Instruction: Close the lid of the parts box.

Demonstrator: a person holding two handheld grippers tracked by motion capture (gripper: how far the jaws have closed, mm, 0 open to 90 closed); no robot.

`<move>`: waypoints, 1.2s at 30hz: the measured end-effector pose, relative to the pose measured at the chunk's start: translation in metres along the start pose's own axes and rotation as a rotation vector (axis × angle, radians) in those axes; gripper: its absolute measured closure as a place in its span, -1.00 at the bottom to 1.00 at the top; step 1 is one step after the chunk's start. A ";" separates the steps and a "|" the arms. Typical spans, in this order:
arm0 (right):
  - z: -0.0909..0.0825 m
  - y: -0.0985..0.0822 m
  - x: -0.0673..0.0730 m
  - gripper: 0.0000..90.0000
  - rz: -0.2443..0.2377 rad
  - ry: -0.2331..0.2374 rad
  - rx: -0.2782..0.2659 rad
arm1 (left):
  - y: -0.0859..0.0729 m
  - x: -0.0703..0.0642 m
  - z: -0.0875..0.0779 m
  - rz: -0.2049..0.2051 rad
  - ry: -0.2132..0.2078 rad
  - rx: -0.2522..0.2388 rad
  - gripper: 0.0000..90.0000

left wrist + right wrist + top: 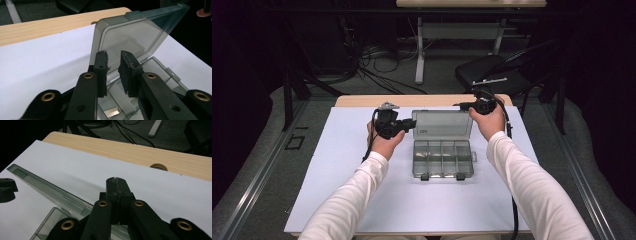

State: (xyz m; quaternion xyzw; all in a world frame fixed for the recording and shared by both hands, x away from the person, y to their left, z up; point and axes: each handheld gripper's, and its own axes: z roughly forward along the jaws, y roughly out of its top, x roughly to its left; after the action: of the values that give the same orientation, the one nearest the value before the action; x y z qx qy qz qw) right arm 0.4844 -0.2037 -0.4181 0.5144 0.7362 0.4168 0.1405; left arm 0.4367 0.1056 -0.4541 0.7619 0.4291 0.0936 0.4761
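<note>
A clear grey compartment box [442, 160] lies on the white sheet, its lid [443, 124] standing upright at the far side. My left gripper [411, 125] is at the lid's left edge. In the left gripper view its jaws [113, 57] are a little apart in front of the lid [135, 37], with nothing pressed between the pads. A small metal piece [111, 112] lies in a compartment below. My right gripper [463, 105] is at the lid's top right corner. Its jaws [116, 180] are shut, empty, just above the lid's rim [50, 190].
The white sheet [362, 175] covers most of a wooden table [362, 100], whose bare strip has a round cable hole [158, 166]. A black chair [492, 72] and floor cables [377, 60] lie beyond the table's far edge.
</note>
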 end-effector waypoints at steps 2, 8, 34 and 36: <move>-0.001 -0.001 0.000 1.00 -0.002 0.004 -0.005 | 0.000 -0.001 0.000 0.000 -0.001 0.008 0.77; -0.004 -0.005 0.002 1.00 -0.003 0.023 -0.008 | -0.001 -0.006 0.000 -0.021 -0.019 0.017 0.89; -0.016 -0.022 0.011 1.00 -0.026 0.103 0.008 | -0.005 -0.024 0.002 -0.064 -0.070 0.038 1.00; -0.017 -0.024 0.012 1.00 -0.024 0.108 0.012 | -0.006 -0.026 0.001 -0.060 -0.075 0.039 1.00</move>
State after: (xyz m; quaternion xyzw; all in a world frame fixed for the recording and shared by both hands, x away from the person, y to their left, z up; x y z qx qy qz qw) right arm 0.4532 -0.2046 -0.4232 0.4832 0.7511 0.4380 0.1025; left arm 0.4177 0.0865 -0.4526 0.7608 0.4354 0.0420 0.4794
